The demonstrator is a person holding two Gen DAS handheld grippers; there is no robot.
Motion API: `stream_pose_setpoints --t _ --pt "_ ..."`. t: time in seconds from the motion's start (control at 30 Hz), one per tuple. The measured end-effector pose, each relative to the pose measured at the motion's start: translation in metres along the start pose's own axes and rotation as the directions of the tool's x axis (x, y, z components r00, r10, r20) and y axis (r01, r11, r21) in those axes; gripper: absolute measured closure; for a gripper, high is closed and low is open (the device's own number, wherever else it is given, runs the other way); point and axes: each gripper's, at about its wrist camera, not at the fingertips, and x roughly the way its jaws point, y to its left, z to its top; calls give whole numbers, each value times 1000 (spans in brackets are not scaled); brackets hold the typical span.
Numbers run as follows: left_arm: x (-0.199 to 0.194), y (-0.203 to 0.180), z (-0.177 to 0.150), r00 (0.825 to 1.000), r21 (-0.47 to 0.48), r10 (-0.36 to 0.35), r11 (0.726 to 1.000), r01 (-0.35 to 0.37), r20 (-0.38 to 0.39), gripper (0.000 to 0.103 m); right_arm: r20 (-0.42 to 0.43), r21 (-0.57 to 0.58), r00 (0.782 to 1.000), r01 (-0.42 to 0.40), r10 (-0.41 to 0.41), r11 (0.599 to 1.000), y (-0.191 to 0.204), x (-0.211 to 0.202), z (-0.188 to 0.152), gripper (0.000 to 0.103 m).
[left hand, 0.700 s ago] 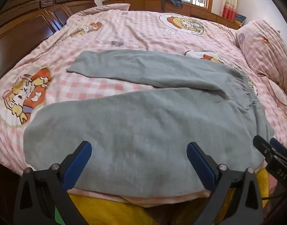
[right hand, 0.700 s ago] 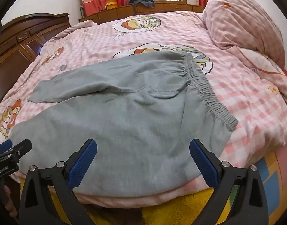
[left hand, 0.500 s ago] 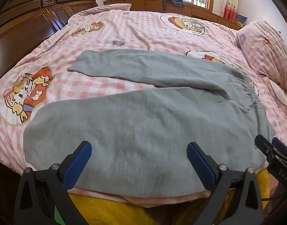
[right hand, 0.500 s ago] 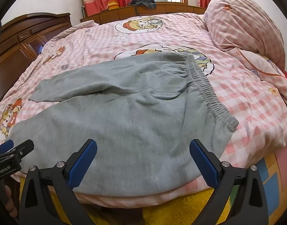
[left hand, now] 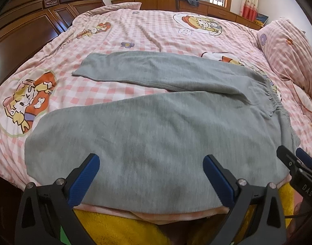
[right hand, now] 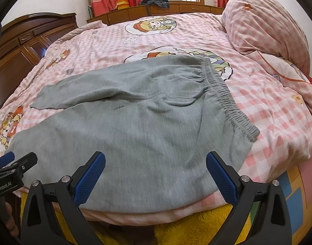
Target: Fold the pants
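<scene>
Grey pants [left hand: 151, 126] lie spread flat on the pink checked bed, also in the right wrist view [right hand: 139, 130]. The elastic waistband [right hand: 227, 98] is at the right and the two legs run left, the far leg ending at a cuff [left hand: 82, 69]. My left gripper [left hand: 149, 175] is open and empty, just above the near leg at the bed's front edge. My right gripper [right hand: 156, 175] is open and empty over the seat part near the waistband. Each gripper shows at the other view's edge.
A pink checked pillow [right hand: 266, 26] lies at the right. A dark wooden headboard [left hand: 23, 26] runs along the left. A wooden ledge [left hand: 176, 2] with a dark cloth stands under the window behind. A yellow fleece blanket [left hand: 119, 228] hangs below the bed's front edge.
Both grippers have eased slightly forward and up over the bed edge. The pants lie as before and both grippers stay open.
</scene>
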Motion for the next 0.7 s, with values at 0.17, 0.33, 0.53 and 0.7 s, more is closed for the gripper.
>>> stream_pose_setpoints --t 0.17,0.33,0.53,0.7 --pt "-1 0 -1 1000 1 0 1000 0 -7 0 0 -2 1000 0 0 1000 0 -1 2 2" --pt "-1 0 0 1000 14 19 1000 -19 -13 0 2 1 1000 -2 2 1000 1 -1 2 2" --pt "1 0 4 1000 26 13 1000 -12 -20 0 -14 1 1000 -20 20 1000 0 1 5 2" --pt "6 -2 17 999 76 50 996 -48 -23 0 -25 -36 1000 -15 14 999 -3 9 18 2"
